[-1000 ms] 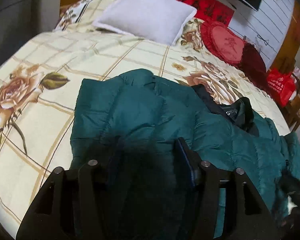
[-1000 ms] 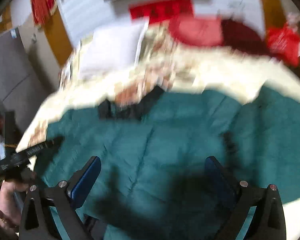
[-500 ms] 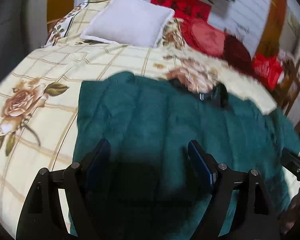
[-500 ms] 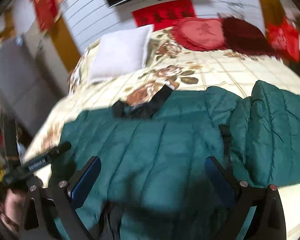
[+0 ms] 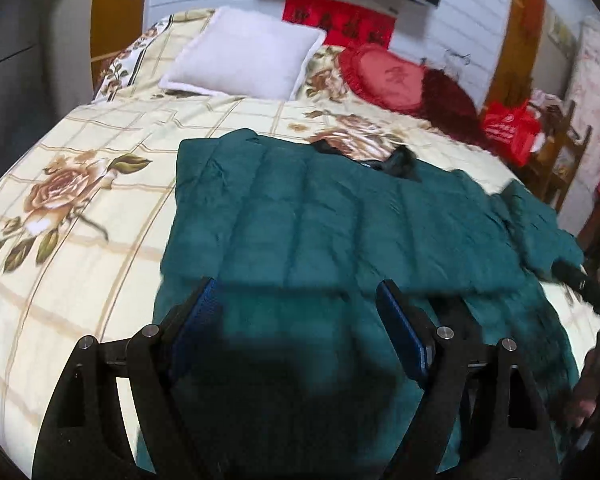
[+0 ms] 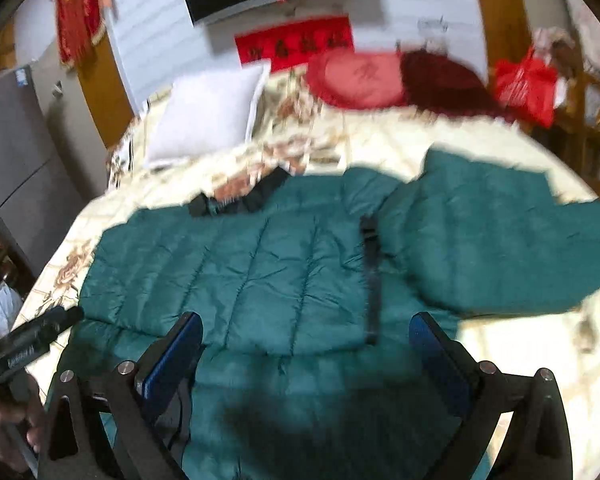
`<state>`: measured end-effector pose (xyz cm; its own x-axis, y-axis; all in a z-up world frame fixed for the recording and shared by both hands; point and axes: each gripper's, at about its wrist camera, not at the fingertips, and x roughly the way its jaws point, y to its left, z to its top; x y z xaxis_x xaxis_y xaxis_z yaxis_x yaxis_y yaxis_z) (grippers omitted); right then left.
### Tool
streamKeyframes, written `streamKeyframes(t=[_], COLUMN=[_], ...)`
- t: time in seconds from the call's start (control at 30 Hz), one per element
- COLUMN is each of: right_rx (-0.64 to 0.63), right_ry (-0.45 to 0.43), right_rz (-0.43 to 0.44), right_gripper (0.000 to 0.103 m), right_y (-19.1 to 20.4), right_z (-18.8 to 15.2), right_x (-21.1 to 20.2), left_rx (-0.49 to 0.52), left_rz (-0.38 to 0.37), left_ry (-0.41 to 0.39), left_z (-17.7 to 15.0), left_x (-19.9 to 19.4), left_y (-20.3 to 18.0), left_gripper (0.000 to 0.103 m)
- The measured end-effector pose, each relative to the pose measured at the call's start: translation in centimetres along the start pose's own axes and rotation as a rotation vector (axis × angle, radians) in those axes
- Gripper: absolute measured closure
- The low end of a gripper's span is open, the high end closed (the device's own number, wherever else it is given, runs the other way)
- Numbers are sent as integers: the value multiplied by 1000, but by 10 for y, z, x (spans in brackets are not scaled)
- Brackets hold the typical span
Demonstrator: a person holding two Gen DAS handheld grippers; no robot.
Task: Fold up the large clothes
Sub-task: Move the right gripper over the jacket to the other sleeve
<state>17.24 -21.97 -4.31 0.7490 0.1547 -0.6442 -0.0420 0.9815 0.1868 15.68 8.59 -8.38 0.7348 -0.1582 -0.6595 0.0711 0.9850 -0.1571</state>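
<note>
A teal quilted jacket (image 5: 340,224) lies spread across the flowered bed, with its black collar (image 5: 396,162) at the far edge. Its near hem forms a folded layer under the fingers. My left gripper (image 5: 298,300) hovers open above the near hem, nothing between its blue pads (image 5: 400,332). My right gripper (image 6: 306,332) is also open above the hem, to the right of the left one. In the right wrist view a teal sleeve (image 6: 500,232) spreads to the right, past a black strap (image 6: 370,276). The left gripper's body (image 6: 32,344) shows there at the left edge.
A white pillow (image 5: 244,60), a red heart cushion (image 5: 384,76) and a dark red cushion (image 5: 448,100) lie at the head of the bed (image 5: 80,208). A red bag (image 5: 508,128) and a wooden chair (image 5: 560,160) stand on the right. A grey cabinet (image 6: 16,152) stands on the left.
Both grippers have drawn back and upward from the jacket, so more of the bed shows. The left jaws have spread wider. The right jaws have stayed wide.
</note>
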Motion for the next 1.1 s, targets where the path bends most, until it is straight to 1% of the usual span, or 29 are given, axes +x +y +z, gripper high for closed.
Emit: streamKeyframes(t=[0.03, 0.07, 0.17, 0.2, 0.27, 0.33, 0.4, 0.47, 0.5, 0.57, 0.6, 0.63, 0.7, 0.77, 0.83, 0.9, 0.97, 1.03, 1.1], right_rx=[-19, -35, -64, -66, -41, 2, 38, 86, 133, 235, 288, 364, 459, 560, 604, 632, 618, 609, 602], right_ry=[-30, -34, -9, 17, 35, 22, 5, -16, -22, -27, -20, -3, 18, 8, 12, 24, -23, -41, -53], right_rz=[-7, -9, -65, -104, -158, -186, -229, -291, -325, -351, -359, -374, -384, -384, -361, -329, -328, -311, -267], right_gripper=[0, 0, 0, 0, 0, 0, 0, 0, 0, 0, 0, 0, 1, 1, 1, 2, 2, 2, 2], right_y=[1, 3, -3, -8, -26, -53, -85, -129, -159, -212, -239, -276, -319, -361, -384, -400, -405, -407, -408], right_z=[-7, -11, -34, -39, -40, -33, -27, -18, -11, -2, 1, 3, 3, 1, 2, 7, 14, 21, 27], right_x=[-17, -21, -31, -33, -36, -48, -61, -73, -76, -78, -78, -73, -66, -56, -43, -25, -19, -9, -4], left_rx=[15, 29, 82, 85, 71, 56, 30, -4, -21, -62, -77, -84, -73, -55, -40, -22, 2, 22, 40], left_rz=[-10, -17, -14, -6, 10, 2, -8, -26, -33, -48, -45, -29, -8, -1, 1, 7, 19, 33, 40], left_ry=[-12, -18, -18, -4, 25, 35, 51, 67, 76, 100, 110, 121, 127, 133, 144, 151, 157, 158, 156], left_z=[-7, -11, -25, -28, -31, -30, -30, -30, -29, -27, -26, -25, -24, -25, -26, -26, -28, -30, -31], left_x=[-6, -10, -12, -9, -4, -2, 0, 1, 3, 8, 11, 13, 16, 18, 22, 25, 28, 30, 31], left_y=[-5, -8, -19, -21, -22, -23, -22, -20, -19, -16, -14, -14, -15, -17, -19, -21, -25, -28, -31], left_gripper=[22, 22, 22, 22, 22, 22, 22, 22, 22, 22, 22, 22, 22, 22, 22, 22, 22, 22, 22])
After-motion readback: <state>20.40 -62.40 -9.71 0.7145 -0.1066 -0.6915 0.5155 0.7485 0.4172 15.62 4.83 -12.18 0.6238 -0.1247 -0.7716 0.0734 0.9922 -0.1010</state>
